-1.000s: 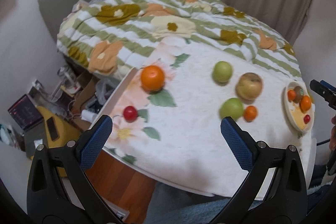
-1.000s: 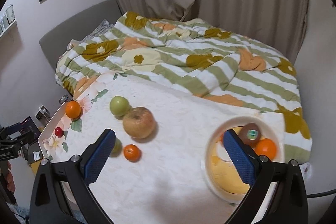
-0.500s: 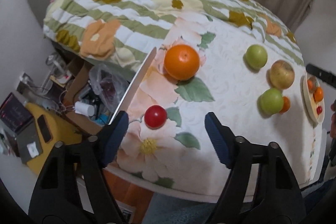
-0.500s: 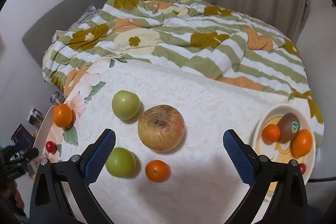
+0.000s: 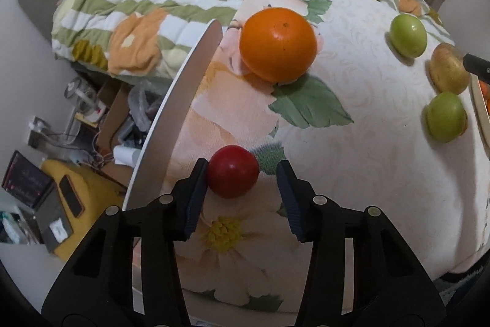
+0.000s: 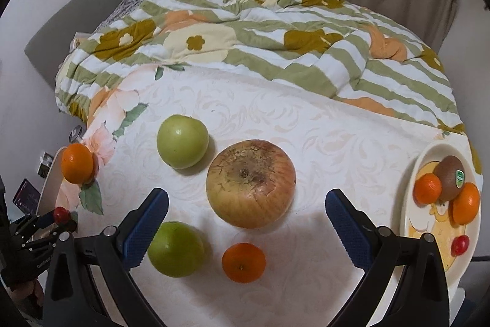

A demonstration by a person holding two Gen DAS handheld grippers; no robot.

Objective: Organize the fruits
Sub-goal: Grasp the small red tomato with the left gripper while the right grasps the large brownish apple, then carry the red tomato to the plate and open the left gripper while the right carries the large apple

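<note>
Bracketing red tomato [image 5: 232, 171], left gripper [image 5: 240, 183] seemingly unclosed

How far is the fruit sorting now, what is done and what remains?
Done: the plate holds a kiwi, two oranges and a cherry tomato. In hand: the left gripper brackets the red tomato, not yet clamped; the right gripper is open. Left: the big orange, two green apples, a large apple, a small orange.

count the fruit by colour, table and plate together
orange: 4
green: 2
red: 2
yellow-brown: 1
brown kiwi: 1
total: 10
</note>
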